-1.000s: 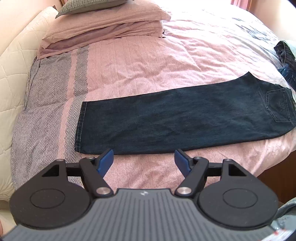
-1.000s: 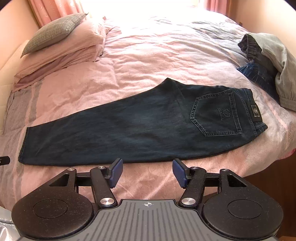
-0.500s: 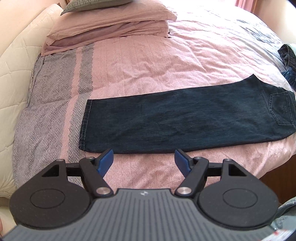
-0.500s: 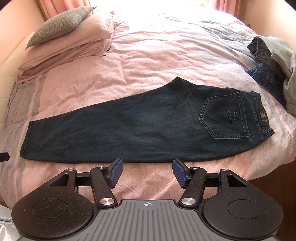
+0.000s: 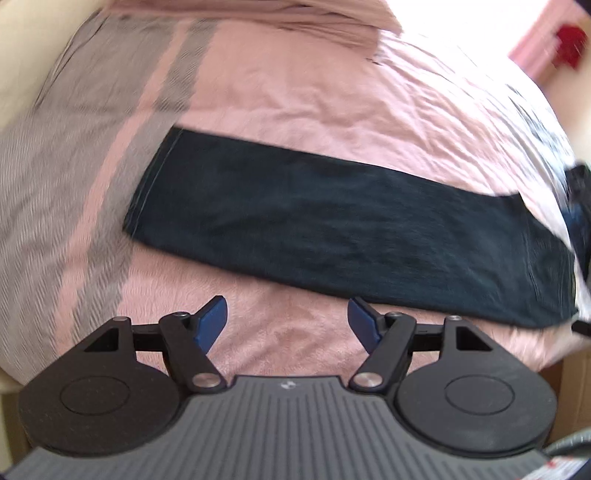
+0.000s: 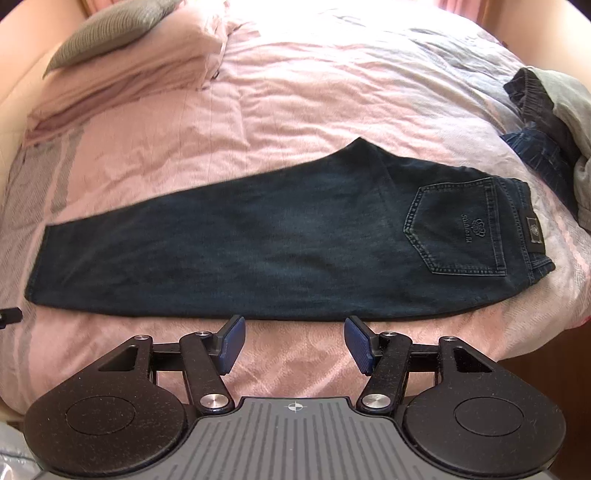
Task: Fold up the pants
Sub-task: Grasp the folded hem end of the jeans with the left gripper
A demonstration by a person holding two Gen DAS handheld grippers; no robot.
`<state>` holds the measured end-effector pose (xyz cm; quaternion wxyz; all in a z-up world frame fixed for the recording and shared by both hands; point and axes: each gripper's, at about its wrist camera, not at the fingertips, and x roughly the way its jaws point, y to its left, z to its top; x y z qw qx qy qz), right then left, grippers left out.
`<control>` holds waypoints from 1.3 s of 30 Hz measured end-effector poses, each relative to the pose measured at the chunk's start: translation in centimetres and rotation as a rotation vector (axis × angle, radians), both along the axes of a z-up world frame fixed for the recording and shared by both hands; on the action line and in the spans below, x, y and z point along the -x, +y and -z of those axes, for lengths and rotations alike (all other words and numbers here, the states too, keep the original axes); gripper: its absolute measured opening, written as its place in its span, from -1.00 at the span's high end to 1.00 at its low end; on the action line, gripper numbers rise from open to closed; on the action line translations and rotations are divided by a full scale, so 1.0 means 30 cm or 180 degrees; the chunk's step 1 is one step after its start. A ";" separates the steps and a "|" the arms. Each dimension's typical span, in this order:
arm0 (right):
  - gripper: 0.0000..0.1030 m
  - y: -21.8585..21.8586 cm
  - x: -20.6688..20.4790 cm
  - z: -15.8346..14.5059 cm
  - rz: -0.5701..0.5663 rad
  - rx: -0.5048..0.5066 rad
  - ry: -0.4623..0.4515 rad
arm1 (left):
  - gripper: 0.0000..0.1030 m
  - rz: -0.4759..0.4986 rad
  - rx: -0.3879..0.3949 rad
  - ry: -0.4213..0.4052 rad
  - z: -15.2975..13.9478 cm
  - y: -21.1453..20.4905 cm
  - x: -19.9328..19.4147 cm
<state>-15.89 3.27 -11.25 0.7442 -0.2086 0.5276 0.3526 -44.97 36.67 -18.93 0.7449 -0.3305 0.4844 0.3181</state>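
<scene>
Dark blue jeans (image 6: 258,254) lie flat across the pink bed cover, folded lengthwise so one leg covers the other, hem to the left and waistband with a back pocket (image 6: 461,236) to the right. In the blurred left wrist view the jeans (image 5: 332,229) run diagonally, with the hem end nearest. My left gripper (image 5: 286,319) hovers over bare cover just short of the jeans' near edge; its jaws are closing, with nothing between them. Just in front of the near edge, around the middle of the leg, my right gripper (image 6: 293,341) stands open and holds nothing.
Stacked pink pillows with a grey cushion (image 6: 110,33) sit at the head of the bed, far left. A heap of other clothes (image 6: 546,129) lies at the right edge beside the waistband. The bed's near edge (image 6: 535,354) drops off at the lower right.
The left gripper has dropped closer to the bed and rolled, so the jeans now slant in its view and the hem looms larger. The right gripper has come slightly lower and nearer.
</scene>
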 end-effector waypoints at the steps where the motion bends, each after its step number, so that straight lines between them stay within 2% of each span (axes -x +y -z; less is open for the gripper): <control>1: -0.10 0.012 -0.001 0.017 -0.0025 0.0028 0.0011 | -0.23 -0.0101 0.0046 -0.0043 0.032 0.017 0.025; 3: -0.10 0.031 -0.009 0.050 -0.0067 0.0069 0.0009 | -0.11 -0.0329 0.0143 -0.0197 0.101 0.051 0.079; 5: -0.10 0.046 -0.021 0.083 -0.0064 0.0123 -0.0021 | -0.08 -0.0621 0.0235 -0.0357 0.178 0.087 0.134; 12: -0.10 0.053 -0.116 0.205 0.0056 0.0288 -0.0121 | -0.04 -0.1762 0.0638 -0.0998 0.462 0.226 0.257; 16: -0.10 0.022 -0.187 0.280 0.0226 0.0357 -0.0208 | -0.04 -0.2190 0.0745 -0.1449 0.589 0.261 0.287; 19: -0.10 -0.010 -0.240 0.327 0.0405 0.0344 -0.0288 | -0.04 -0.2279 0.0651 -0.1771 0.634 0.260 0.294; 22: -0.10 -0.037 -0.287 0.371 0.0565 0.0352 -0.0277 | -0.04 -0.2288 0.0544 -0.1971 0.662 0.255 0.284; 27: -0.10 -0.074 -0.328 0.422 0.0675 0.0365 -0.0226 | 0.03 -0.2281 0.0466 -0.2113 0.689 0.273 0.270; 32: -0.10 -0.089 -0.339 0.457 0.0675 0.0347 -0.0169 | 0.36 -0.2251 0.0382 -0.2011 0.688 0.274 0.264; 35: -0.10 -0.094 -0.347 0.463 0.0679 0.0331 -0.0170 | 0.73 -0.2307 0.0357 -0.1893 0.694 0.279 0.262; 39: -0.10 -0.115 -0.371 0.460 0.0707 0.0288 -0.0186 | 0.89 -0.2270 0.0300 -0.1795 0.681 0.293 0.246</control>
